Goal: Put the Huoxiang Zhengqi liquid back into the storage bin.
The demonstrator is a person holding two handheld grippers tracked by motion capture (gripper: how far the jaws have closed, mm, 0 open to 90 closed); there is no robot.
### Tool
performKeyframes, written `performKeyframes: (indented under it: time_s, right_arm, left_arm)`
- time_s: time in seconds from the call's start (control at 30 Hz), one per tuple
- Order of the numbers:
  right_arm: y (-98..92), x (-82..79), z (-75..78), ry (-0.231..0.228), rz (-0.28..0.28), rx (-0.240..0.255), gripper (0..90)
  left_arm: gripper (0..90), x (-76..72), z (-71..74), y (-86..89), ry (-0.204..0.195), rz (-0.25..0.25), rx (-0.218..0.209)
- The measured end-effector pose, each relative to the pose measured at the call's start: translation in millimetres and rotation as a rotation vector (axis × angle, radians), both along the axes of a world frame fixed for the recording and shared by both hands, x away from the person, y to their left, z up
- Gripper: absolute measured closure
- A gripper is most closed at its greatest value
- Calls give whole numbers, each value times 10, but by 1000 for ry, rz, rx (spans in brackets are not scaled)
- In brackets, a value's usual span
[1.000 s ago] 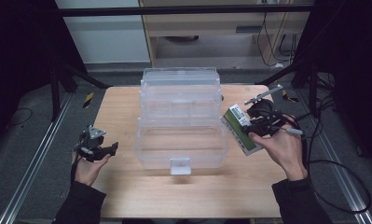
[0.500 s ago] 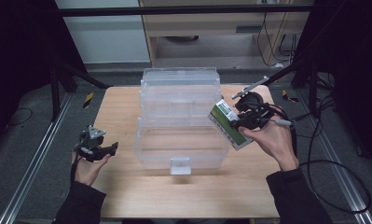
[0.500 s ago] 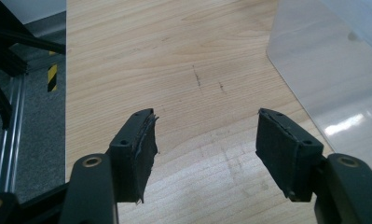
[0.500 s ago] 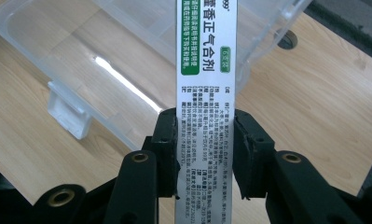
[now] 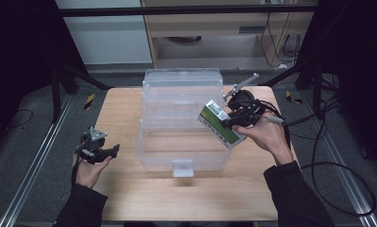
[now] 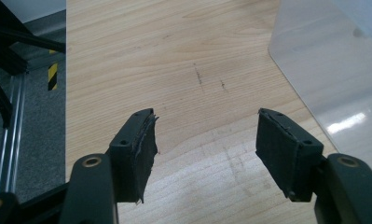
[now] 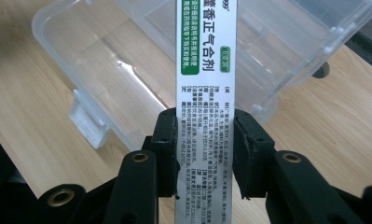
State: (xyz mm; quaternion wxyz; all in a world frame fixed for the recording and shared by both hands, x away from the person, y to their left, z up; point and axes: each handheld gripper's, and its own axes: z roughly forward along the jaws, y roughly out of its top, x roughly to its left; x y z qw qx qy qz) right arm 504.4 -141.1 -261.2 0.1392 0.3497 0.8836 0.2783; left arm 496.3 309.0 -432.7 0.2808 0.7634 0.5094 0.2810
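Bin (image 5: 181,142) sits open mid-table, so we can drop in from above. Box (image 5: 219,123) is pinched on narrow sides by our right gripper (image 5: 233,124), long end jutting ahead over bin's near corner, clear for lowering. Left gripper (image 5: 111,152) parked beside bin, jaws wide, empty, out of way.

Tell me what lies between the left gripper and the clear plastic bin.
Only bare wooden table: in the high view, nothing sits between the left gripper and the clear plastic bin. The left gripper view shows the same bare wood.
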Motion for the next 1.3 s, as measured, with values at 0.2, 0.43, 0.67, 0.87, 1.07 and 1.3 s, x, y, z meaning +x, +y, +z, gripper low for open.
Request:
performKeyframes:
  time_s: [0.2, 0.43, 0.67, 0.87, 1.07, 1.3]
  right_arm:
    - [78, 91, -43, 5, 49, -17, 649]
    - [177, 151, -71, 18, 104, -47, 649]
    - [270, 240, -108, 45, 160, -75, 648]
    - [288, 290, -160, 43, 227, -64, 647]
    - [281, 292, -170, 45, 254, -65, 649]
    - [315, 288, -157, 43, 310, -92, 649]
  left_arm:
    - [370, 8, -20, 3, 6, 1, 5]
    - [370, 15, -36, 9, 11, 5, 8]
    - [369, 22, -62, -2, 19, 3, 14]
    - [366, 34, -97, -8, 33, 2, 23]
    - [366, 43, -121, -9, 42, 5, 25]
    - [365, 42, -122, 4, 41, 9, 21]
